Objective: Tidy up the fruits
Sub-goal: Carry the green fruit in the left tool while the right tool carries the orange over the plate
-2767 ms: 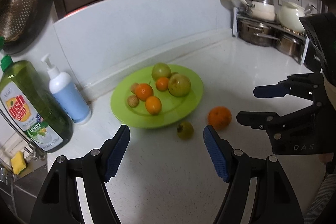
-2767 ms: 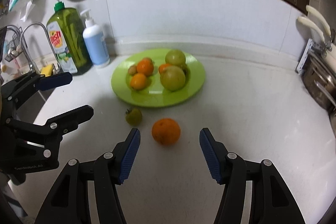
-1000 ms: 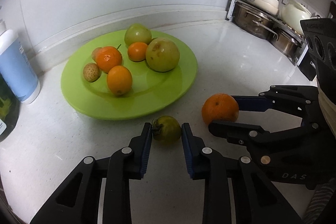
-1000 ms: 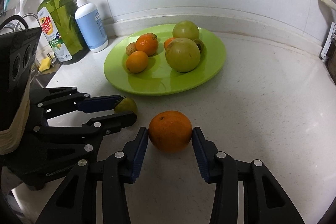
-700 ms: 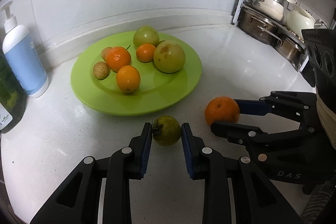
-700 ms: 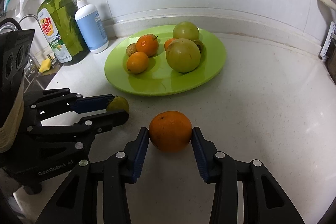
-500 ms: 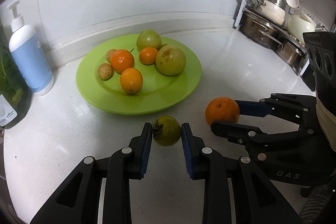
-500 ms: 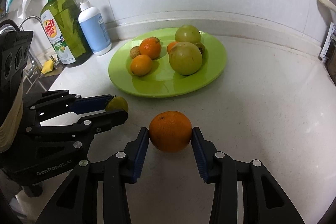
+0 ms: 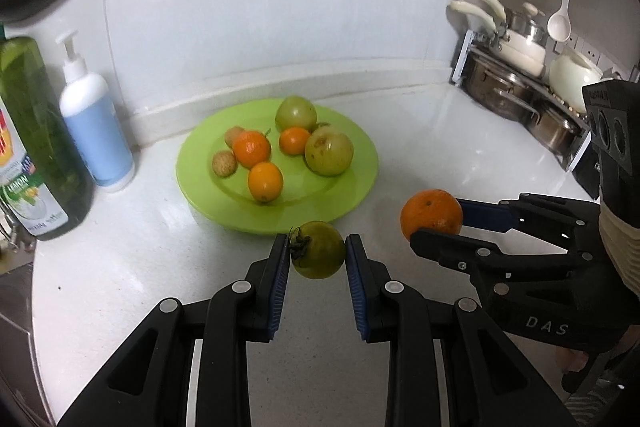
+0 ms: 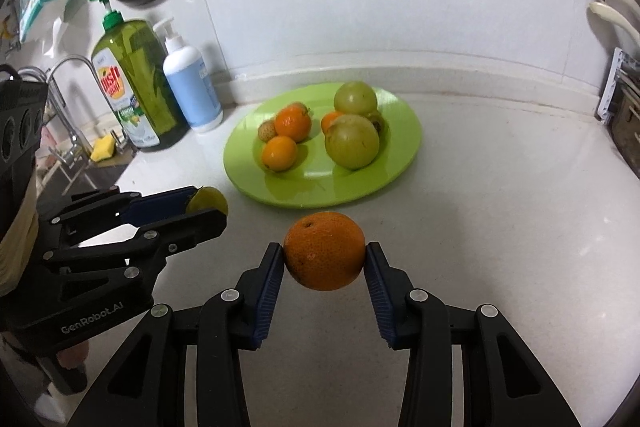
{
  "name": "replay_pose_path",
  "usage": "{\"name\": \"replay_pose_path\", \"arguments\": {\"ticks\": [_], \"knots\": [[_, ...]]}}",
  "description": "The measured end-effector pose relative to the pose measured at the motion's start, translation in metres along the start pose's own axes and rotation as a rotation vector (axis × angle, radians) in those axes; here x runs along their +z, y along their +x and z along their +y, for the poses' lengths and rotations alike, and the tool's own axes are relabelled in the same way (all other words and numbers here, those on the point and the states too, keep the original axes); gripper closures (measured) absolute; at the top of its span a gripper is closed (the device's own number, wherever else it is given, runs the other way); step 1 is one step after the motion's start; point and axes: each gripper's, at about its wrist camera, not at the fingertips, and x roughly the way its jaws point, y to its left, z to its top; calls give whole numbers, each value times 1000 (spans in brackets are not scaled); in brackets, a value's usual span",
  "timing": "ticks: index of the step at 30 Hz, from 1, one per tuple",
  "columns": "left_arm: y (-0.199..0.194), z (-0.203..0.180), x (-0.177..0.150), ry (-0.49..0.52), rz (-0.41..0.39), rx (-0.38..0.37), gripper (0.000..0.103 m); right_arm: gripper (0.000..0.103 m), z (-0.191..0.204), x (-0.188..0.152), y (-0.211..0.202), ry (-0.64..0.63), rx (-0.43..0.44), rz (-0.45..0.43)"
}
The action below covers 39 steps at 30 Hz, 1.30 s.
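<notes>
Fruits: six on plate (image 9: 360, 187), two held

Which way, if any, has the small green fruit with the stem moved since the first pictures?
Yes. The small green fruit, once resting on the white counter beside the lime-green plate, is now lifted off it, clamped in the left tool.

Our left gripper (image 9: 318, 255) clamped on the green fruit (image 9: 319, 249), right gripper (image 10: 325, 255) pinching the orange (image 10: 325, 250), side by side, both angled downward
</notes>
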Motion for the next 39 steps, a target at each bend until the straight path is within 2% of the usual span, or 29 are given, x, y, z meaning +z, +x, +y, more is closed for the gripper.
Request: {"name": "replay_pose_path", "arguments": {"ticks": [11, 23, 29, 39], "knots": [[-26, -4, 29, 21, -105, 29, 75, 61, -2, 29, -27, 4, 3, -100], [-16, 12, 78, 30, -156, 62, 75, 61, -13, 79, -12, -7, -4, -145], [1, 20, 99, 35, -150, 60, 75, 61, -22, 105, 5, -7, -18, -144], [49, 44, 125, 22, -83, 49, 75, 61, -34, 139, 43, 2, -24, -96]]}}
